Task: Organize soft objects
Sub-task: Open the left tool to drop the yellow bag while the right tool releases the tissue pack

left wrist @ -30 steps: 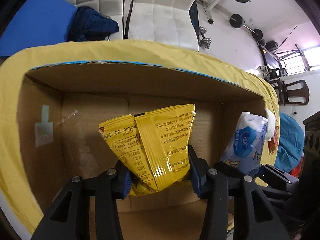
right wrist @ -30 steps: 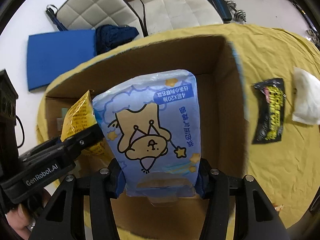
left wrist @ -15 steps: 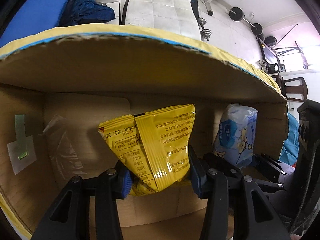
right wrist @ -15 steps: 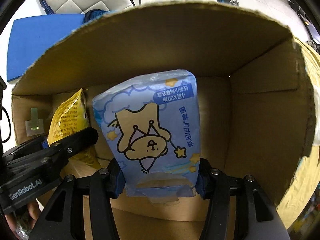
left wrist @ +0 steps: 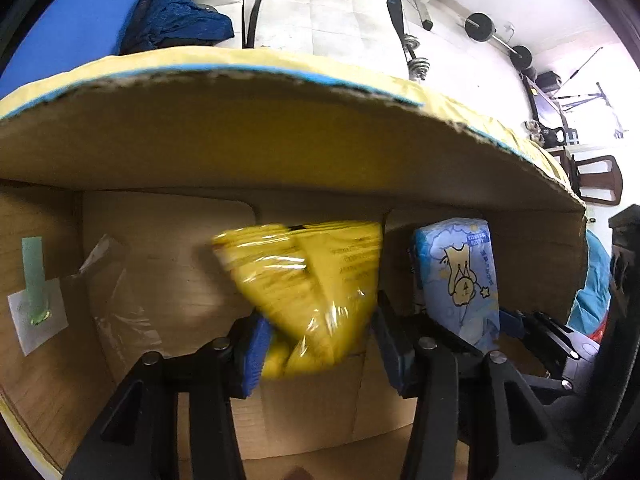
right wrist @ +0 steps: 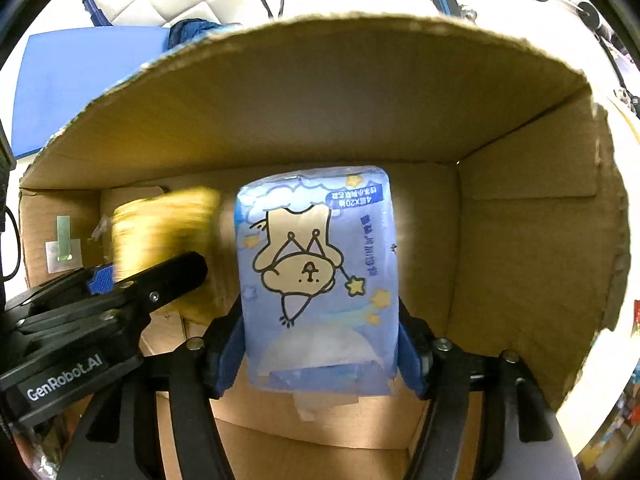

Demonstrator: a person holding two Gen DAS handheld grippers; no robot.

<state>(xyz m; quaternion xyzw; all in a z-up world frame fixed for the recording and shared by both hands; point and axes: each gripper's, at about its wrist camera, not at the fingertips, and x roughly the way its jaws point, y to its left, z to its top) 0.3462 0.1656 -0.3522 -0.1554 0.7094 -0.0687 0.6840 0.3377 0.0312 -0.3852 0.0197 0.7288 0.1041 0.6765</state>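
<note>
Drop-off step inside the cardboard box (right wrist: 520, 240): left claw (left wrist: 320, 344) parted, blurred yellow snack bag (left wrist: 312, 280) slipping loose between its pads, right claw (right wrist: 320, 344) clamped on blue tissue pack (right wrist: 320, 272); next, likely release tissues beside it.

"GenRobot.AI" stands in white on the left gripper (right wrist: 152, 276); the tissue pack (right wrist: 320, 280) bears upside-down Chinese print with "4层X20抽"; the yellow bag's (left wrist: 312, 296) print is blurred.

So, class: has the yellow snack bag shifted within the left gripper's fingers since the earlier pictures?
Yes. The yellow snack bag is blurred and has slumped left and down against the blue pads; the left gripper has opened.
</note>
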